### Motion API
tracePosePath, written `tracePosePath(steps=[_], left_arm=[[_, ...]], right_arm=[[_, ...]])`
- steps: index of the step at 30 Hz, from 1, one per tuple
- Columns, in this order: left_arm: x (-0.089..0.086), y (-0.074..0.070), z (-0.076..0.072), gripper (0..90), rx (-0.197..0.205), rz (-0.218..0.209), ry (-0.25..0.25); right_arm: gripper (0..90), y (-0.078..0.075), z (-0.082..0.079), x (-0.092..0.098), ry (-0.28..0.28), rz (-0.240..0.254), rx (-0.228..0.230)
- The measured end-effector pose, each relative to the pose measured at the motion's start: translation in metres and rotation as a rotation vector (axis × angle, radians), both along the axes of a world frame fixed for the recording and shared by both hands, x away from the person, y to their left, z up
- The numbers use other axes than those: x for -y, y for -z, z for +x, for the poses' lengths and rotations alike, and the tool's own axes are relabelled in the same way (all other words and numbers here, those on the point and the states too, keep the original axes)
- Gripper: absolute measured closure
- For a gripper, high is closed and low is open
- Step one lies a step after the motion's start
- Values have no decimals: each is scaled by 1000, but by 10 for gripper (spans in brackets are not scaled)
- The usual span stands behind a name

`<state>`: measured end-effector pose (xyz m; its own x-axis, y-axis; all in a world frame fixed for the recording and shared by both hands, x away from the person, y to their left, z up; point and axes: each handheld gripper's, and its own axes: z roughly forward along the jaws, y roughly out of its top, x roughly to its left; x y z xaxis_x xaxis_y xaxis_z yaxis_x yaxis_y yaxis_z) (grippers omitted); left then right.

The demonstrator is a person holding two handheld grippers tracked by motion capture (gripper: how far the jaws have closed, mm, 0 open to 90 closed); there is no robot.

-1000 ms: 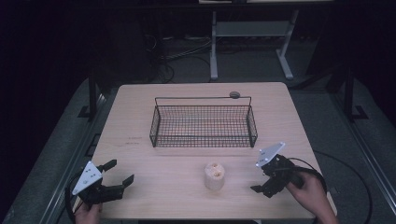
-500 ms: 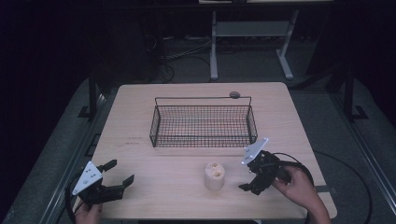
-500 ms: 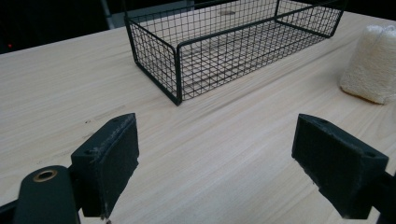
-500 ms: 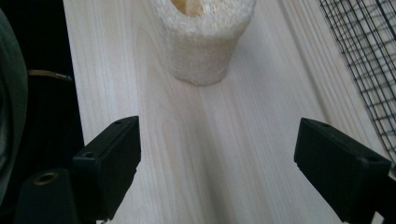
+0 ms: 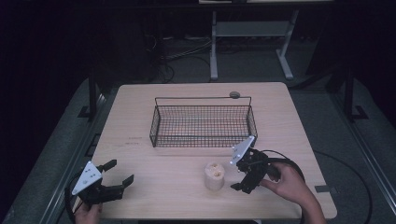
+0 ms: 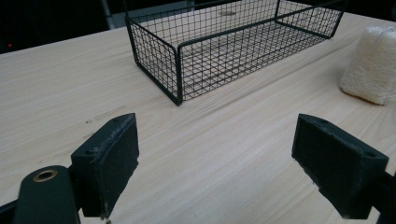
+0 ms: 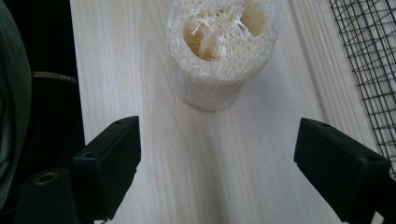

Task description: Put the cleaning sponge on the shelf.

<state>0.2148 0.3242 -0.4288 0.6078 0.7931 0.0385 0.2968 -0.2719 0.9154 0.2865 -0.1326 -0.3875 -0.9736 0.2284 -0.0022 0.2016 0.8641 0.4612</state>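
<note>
A pale loofah chunk (image 5: 215, 175) stands upright on the wooden table (image 5: 140, 116), in front of a black wire basket (image 5: 203, 122). My right gripper (image 5: 238, 175) is open just to the loofah's right, jaws pointing at it, a hand behind it. In the right gripper view the loofah (image 7: 220, 51) stands ahead between the wide-apart pads (image 7: 112, 161), untouched. My left gripper (image 5: 119, 173) rests open near the front left corner. The left gripper view has the basket (image 6: 224, 51) ahead and the loofah (image 6: 371, 65) at far right.
A small dark round object (image 5: 234, 94) lies behind the basket near the table's far edge. The basket holds nothing I can see. Beyond the table are a dark floor, cables and a grey stand (image 5: 252, 35).
My right gripper has moved left, from the table's right side to close beside the loofah. The left gripper has stayed still.
</note>
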Motion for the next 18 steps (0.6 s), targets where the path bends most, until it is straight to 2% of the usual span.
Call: tracePosePath(steps=[18], left_arm=[[0, 0, 0, 141, 1, -2, 0]], right_arm=[[142, -6, 9, -27, -45, -32, -11]])
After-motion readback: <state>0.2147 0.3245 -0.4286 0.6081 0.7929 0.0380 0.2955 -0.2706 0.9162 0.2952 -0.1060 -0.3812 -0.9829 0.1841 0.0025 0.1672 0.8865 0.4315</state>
